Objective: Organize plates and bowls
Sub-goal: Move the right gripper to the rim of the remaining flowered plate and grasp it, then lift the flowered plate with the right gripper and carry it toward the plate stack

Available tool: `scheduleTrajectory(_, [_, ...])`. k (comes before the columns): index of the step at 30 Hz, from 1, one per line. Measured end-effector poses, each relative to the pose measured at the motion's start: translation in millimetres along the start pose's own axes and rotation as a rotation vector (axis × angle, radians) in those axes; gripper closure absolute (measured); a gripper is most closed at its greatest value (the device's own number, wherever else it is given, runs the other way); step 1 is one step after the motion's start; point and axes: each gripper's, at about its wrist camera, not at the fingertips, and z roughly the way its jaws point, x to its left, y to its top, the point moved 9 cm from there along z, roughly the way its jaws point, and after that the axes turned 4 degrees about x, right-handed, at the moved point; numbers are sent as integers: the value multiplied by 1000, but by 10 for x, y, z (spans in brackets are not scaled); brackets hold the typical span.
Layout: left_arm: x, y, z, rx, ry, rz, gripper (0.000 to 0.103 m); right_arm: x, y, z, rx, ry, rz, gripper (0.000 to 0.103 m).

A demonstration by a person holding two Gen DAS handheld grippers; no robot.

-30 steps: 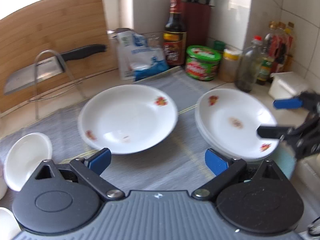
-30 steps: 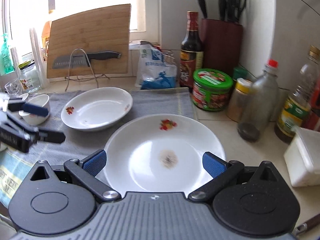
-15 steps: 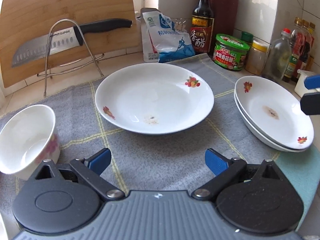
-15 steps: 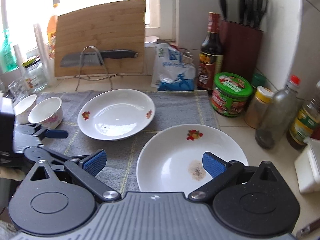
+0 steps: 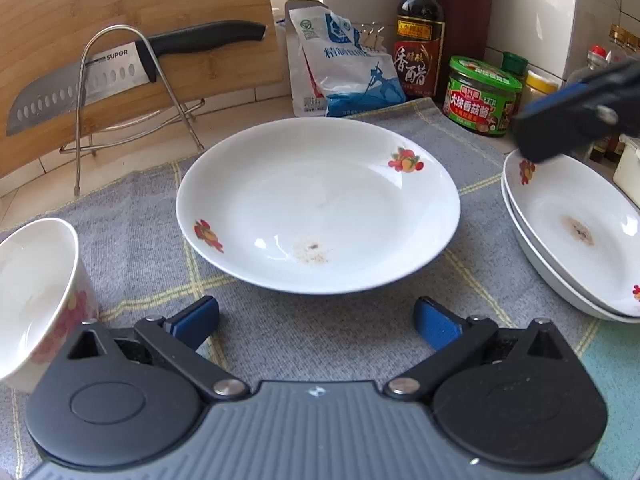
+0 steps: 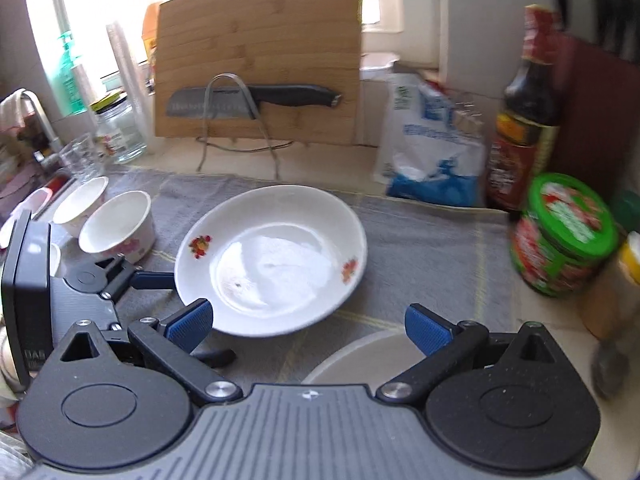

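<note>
Each camera sits on the back of its own tool and looks forward and down along the two fingers at the counter [image 5: 248, 116]. The left view is close to the middle plate [image 5: 320, 204]. The right view looks from farther back and more from the right. Both see that plate [image 6: 272, 260], the cutting board [image 5: 132, 12] and the knife [image 6: 256, 100].
</note>
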Motion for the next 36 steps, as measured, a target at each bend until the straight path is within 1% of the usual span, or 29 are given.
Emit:
scheduleTrajectory(6, [12, 43, 28, -14, 13, -19, 0, 25, 271, 379, 71, 55, -95, 0])
scheduleTrajectory(10, [25, 50, 36, -45, 33, -37, 0, -35, 386, 647, 129, 103, -103, 0])
scheduleTrajectory(15, [23, 69, 50, -23, 39, -37, 0, -138, 494, 953, 183, 159, -80, 0])
scheduleTrajectory(19, [20, 59, 54, -32, 40, -38, 0, -181, 576, 1146, 217, 213, -80, 0])
scheduleTrajectory(25, [14, 62, 60, -39, 38, -34, 0, -146, 647, 1309, 268, 346, -71, 0])
scheduleTrajectory(28, [13, 68, 68, -40, 36, -34, 0, -146, 649, 1370, 293, 386, -55, 0])
scheduleTrajectory(34, [6, 84, 84, -41, 32, -29, 0, -140, 691, 1418, 299, 408, -32, 0])
scheduleTrajectory(36, [6, 86, 85, -45, 31, -27, 0, -141, 705, 1429, 307, 416, -53, 0])
